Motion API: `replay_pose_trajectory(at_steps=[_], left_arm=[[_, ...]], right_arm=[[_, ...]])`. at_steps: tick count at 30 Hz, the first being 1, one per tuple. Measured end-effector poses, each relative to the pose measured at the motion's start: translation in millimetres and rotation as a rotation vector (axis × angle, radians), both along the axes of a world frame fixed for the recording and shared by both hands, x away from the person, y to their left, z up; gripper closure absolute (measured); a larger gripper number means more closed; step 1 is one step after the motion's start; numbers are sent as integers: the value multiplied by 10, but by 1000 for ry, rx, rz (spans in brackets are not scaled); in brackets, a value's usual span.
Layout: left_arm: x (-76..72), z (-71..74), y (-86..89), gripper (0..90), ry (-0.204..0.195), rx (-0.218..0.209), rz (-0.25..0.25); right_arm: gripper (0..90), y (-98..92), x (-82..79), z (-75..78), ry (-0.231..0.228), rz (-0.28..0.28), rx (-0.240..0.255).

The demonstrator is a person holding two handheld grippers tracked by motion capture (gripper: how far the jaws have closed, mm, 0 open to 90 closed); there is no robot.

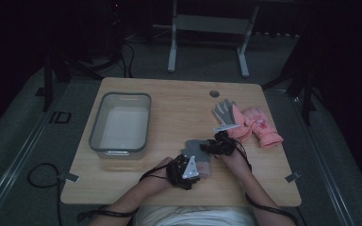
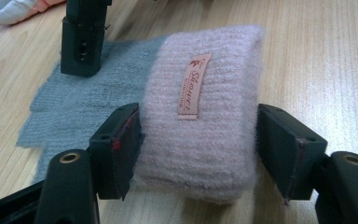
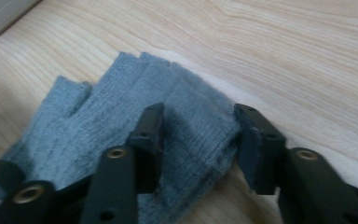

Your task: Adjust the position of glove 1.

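Clamping the pink knitted cuff (image 2: pixel 200 135) of a grey-and-pink glove (image 1: pixel 197 156), the left gripper (image 2: pixel 198 149) has its two black jaws pressed against the cuff's opposite sides, the wool bulging between them and a small sewn label facing up. The right gripper (image 3: pixel 198 140) straddles a raised fold of the glove's grey finger part (image 3: pixel 121 121): one jaw lies against the knit and the other sits just beside its edge, so a firm pinch cannot be told from these views. The glove lies flat on the wooden tabletop (image 1: pixel 179 101) near the front edge, roughly at its middle, with the cuff toward the person and the short fingers pointing away. In the high view the left gripper (image 1: pixel 185 170) covers the cuff end and the right gripper (image 1: pixel 219 143) meets the glove's far right side, both hands coming in from the front edge. Toward the right edge lie another grey glove (image 1: pixel 225 112) and pink gloves (image 1: pixel 258 125), touching each other. A grey plastic tub (image 1: pixel 121 123) stands near the left edge, well apart from the gloves.
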State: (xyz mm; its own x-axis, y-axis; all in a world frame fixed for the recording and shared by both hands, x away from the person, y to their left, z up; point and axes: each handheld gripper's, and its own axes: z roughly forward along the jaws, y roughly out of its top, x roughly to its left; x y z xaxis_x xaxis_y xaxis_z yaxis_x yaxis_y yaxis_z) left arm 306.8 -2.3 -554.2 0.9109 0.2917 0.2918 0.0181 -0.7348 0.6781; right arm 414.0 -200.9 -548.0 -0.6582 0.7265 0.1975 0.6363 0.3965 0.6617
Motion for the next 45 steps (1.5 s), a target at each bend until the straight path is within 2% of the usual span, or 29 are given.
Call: replay_pose_trajectory(at_steps=[4,6,7,8,10,11,15,20,21,23,25,29,30,32,37,38,44,45], left_arm=[[42,45,-15,479,8,22,-18],[76,96,-1,591,36,1,-14],[76,96,-1,640,36,1,-14],[112,137,13,665,60,-2,-16],[121,168,3,681,64,3,-17],[120,184,-2,688,61,10,-18],[124,267,1,696,50,15,-12],[134,402,49,696,51,4,-14],[150,475,86,696,61,-15,-9],[157,512,105,696,62,-18,-7],[180,624,173,696,68,-23,-3],[190,697,228,695,67,-9,-11],[210,744,280,694,83,-15,-26],[248,802,341,694,97,-24,-24],[271,911,417,695,99,-36,-11],[268,956,448,695,86,-34,-8],[287,1041,529,695,75,-28,0],[299,1095,582,696,71,-24,12]], right_arm=[[738,29,10,28,54,20,17],[758,58,-10,42,33,29,-10],[758,58,-10,42,33,29,-10],[767,92,-29,76,28,33,-30],[770,98,-24,100,29,41,-27],[771,96,-16,116,38,43,-14],[771,91,-16,214,20,47,20],[771,104,-27,353,-3,46,43],[771,114,-21,443,-15,52,59],[771,122,-19,469,-19,56,61],[771,163,-9,574,-34,64,71],[771,211,6,657,-40,74,81],[771,252,13,706,-48,80,80],[771,297,22,743,-55,85,77],[771,364,49,825,-70,84,87],[771,398,53,875,-84,89,89],[772,481,75,987,-102,100,98],[772,527,90,1031,-111,101,100]])
